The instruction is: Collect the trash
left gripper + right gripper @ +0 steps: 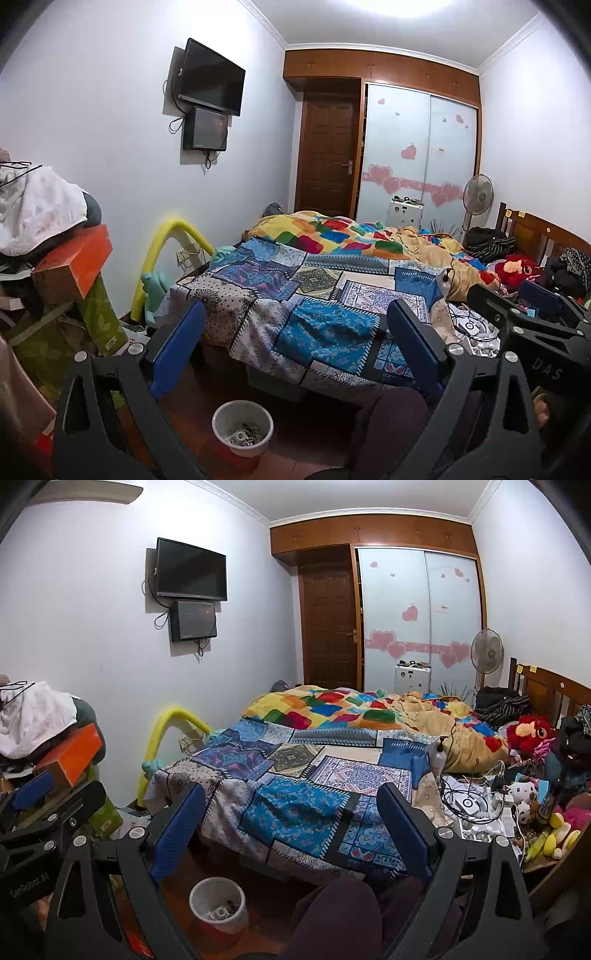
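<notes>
A white waste bin (242, 432) with a red base stands on the floor by the foot of the bed, with small scraps inside; it also shows in the right wrist view as the bin (218, 904). My left gripper (299, 332) is held above it, open, with nothing between its blue pads. My right gripper (291, 812) is open and empty too, level with the bed's edge. Each gripper appears in the other's view: the right gripper (517, 297) and the left gripper (55, 794). Loose clutter (476, 808) of cables and white items lies on the bed's right side.
A bed with a patchwork sheet (306, 775) and a colourful quilt (332, 232) fills the middle. Boxes and cloth pile up at the left (70, 269). Plush toys (528, 731) and a pump bottle (437, 755) sit at right. A person's dark-clothed knee (336, 915) is below.
</notes>
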`<state>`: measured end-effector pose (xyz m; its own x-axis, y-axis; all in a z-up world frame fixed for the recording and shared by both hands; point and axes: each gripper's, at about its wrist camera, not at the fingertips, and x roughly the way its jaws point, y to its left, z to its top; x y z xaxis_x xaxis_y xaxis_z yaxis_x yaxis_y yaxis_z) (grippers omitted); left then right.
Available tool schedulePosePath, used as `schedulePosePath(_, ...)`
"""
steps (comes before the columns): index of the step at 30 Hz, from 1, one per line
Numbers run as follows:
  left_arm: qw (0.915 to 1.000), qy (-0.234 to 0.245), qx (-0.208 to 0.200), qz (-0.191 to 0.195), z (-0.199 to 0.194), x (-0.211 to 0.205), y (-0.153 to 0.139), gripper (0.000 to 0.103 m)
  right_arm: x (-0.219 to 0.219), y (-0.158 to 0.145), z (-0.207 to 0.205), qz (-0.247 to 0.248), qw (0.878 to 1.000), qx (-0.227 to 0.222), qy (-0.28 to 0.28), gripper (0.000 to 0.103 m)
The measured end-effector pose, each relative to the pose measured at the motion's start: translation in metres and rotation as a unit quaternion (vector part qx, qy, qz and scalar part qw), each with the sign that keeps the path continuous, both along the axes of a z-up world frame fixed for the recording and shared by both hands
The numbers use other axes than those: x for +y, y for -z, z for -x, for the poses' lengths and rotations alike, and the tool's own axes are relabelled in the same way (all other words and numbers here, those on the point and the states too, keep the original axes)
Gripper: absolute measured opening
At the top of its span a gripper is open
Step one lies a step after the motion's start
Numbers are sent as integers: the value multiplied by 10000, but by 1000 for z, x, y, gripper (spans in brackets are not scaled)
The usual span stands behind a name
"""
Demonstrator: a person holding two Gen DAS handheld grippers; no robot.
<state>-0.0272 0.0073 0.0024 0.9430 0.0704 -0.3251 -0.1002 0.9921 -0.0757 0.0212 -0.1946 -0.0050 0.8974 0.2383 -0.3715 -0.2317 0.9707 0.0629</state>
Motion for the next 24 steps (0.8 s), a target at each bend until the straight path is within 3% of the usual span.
schedulePosePath(24, 10000, -32, 47, 41, 1, -1, 7, 101, 2, 0, 0, 26, 10000, 1, -26, 93)
